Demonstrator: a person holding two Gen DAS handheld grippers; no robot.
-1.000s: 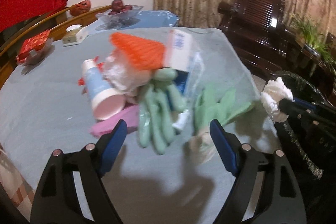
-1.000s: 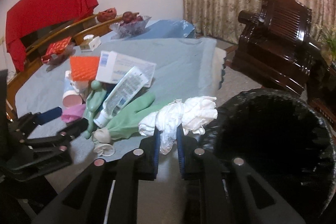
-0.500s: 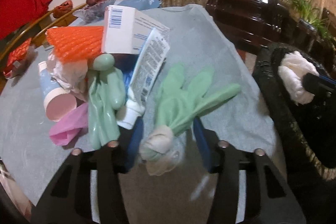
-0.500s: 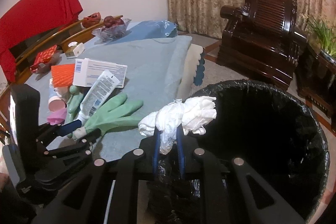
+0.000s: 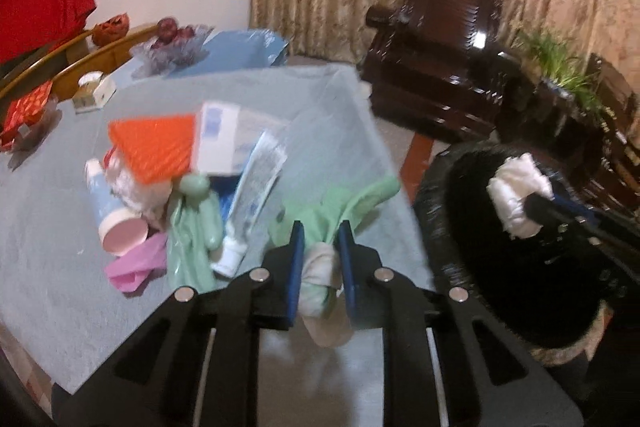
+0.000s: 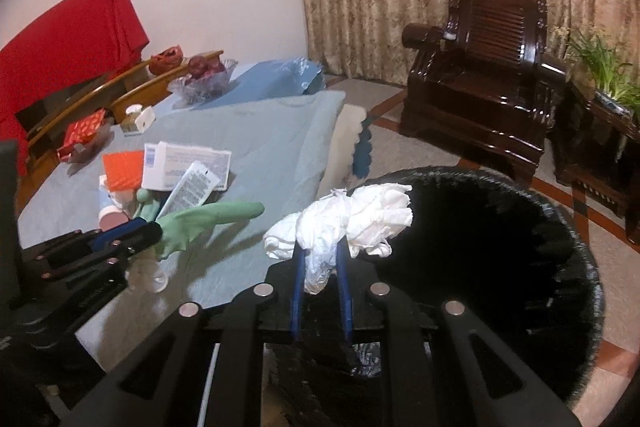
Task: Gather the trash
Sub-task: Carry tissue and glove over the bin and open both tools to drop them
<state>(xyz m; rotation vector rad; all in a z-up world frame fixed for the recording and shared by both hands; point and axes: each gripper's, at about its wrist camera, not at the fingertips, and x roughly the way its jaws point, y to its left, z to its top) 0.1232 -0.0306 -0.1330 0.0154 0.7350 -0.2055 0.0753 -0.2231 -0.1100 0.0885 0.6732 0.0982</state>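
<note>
My left gripper (image 5: 320,239) is shut on the cuff of a green rubber glove (image 5: 340,203), lifted off the table; it shows in the right wrist view (image 6: 208,221) too. My right gripper (image 6: 320,251) is shut on a crumpled white tissue wad (image 6: 352,223) and holds it over the open black trash bin (image 6: 560,251); the wad also shows in the left wrist view (image 5: 516,195) above the bin (image 5: 436,211). A trash pile lies on the table: orange mesh (image 5: 156,147), white box (image 5: 228,139), tube (image 5: 252,195), second green glove (image 5: 192,227), pink cup (image 5: 120,231).
The table has a grey-blue cloth (image 5: 48,247). A fruit bowl (image 6: 204,79), small box (image 6: 140,119) and red packet (image 6: 84,135) sit at its far side. A dark wooden armchair (image 6: 480,67) and a plant (image 6: 604,67) stand beyond the bin.
My left gripper closed on the green glove's cuff and lifted it. My right gripper carried the tissue wad from the table edge to over the bin.
</note>
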